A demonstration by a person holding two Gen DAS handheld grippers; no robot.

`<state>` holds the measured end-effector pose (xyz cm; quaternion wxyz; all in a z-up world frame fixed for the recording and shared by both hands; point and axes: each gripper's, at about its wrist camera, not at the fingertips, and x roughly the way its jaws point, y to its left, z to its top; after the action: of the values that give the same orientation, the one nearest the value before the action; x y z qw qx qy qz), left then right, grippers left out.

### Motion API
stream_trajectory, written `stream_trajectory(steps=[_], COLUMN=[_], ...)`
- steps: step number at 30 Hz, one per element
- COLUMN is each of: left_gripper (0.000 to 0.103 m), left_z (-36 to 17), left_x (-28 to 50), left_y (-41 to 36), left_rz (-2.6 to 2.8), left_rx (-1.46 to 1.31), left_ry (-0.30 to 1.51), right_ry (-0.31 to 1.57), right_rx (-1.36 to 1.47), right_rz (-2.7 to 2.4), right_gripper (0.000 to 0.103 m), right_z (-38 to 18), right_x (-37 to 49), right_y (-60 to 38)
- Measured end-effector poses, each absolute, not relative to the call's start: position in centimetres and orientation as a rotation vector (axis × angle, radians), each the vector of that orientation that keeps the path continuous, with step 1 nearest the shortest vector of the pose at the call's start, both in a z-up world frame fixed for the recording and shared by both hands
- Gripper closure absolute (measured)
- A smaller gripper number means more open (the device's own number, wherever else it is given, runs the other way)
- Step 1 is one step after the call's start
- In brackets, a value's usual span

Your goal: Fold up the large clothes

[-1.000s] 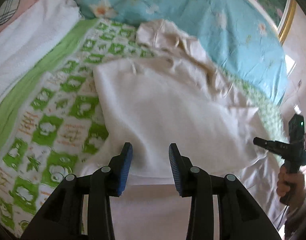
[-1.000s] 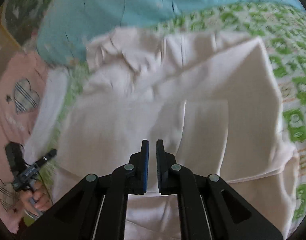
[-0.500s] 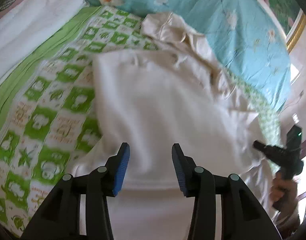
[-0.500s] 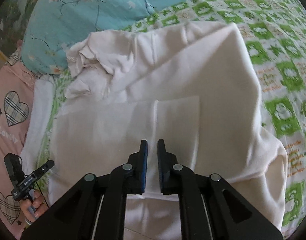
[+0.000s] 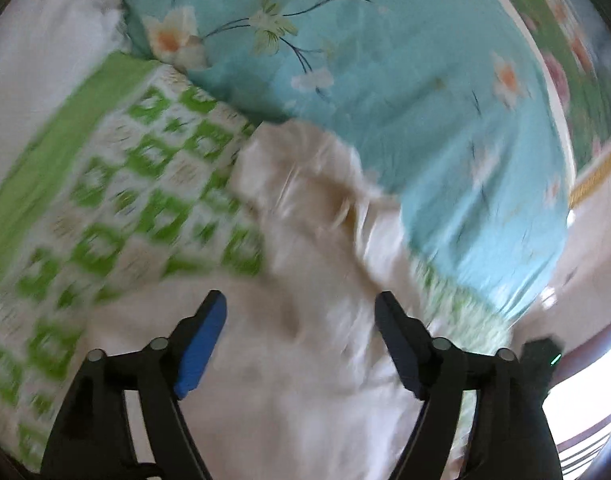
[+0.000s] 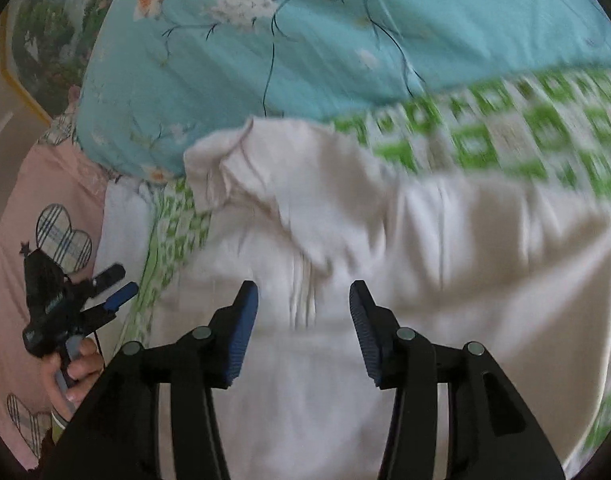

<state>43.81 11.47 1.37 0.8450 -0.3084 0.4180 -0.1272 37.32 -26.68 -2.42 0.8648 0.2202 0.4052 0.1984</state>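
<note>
A large cream-white garment lies spread on the bed, its rumpled hood end toward the blue quilt; it also shows in the right wrist view. My left gripper is wide open and empty, just above the cloth. My right gripper is open and empty over the garment's middle. The left gripper also shows at the left of the right wrist view, open, held in a hand. Both views are motion-blurred.
A green-and-white checked bedsheet lies under the garment. A light blue floral quilt is bunched at the far side. A pink heart-print pillow and white cloth lie at the side.
Both grippers moved forward toward the hood end of the garment. The right gripper went from shut to open. The left gripper opened wider.
</note>
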Motion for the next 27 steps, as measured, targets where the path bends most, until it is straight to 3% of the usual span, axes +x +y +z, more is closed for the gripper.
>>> stream_trajectory(steps=[4, 12, 14, 15, 16, 17, 18, 27], left_gripper=[0.021, 0.024, 0.055, 0.092, 0.1, 0.103, 0.103, 0.103], left_z=[1.0, -1.4, -1.4, -1.5, -1.5, -1.3, -0.8, 5.0], left_x=[50.7, 59.5, 60.8, 61.3, 61.5, 61.2, 60.6, 45.5], left_y=[11.3, 10.3, 9.7, 9.2, 8.6, 8.3, 7.9, 6.0], left_rz=[-0.331, -0.299, -0.315, -0.342, -0.372, -0.38, -0.385, -0.586], left_rx=[-0.783, -0.864, -0.84, -0.823, -0.805, -0.789, -0.756, -0.762], left_ry=[0.925, 0.992, 0.989, 1.002, 1.015, 1.002, 0.977, 0.753], right_ry=[0.812, 0.819, 0.827, 0.828, 0.828, 0.83, 0.832, 0.721], right_rx=[0.389, 0.101, 0.079, 0.067, 0.062, 0.059, 0.061, 0.203], right_rz=[0.381, 0.405, 0.431, 0.444, 0.449, 0.453, 0.457, 0.467], right_gripper=[0.054, 0.05, 0.05, 0.05, 0.051, 0.073, 0.103, 0.103], right_z=[-0.8, -1.2, -1.8, -2.0, -2.2, -2.4, -2.6, 0.8], right_x=[42.2, 51.3, 52.7, 53.4, 53.8, 54.3, 54.4, 46.5], right_y=[-25.9, -20.8, -19.8, -19.2, -18.9, -18.6, -18.5, -23.8])
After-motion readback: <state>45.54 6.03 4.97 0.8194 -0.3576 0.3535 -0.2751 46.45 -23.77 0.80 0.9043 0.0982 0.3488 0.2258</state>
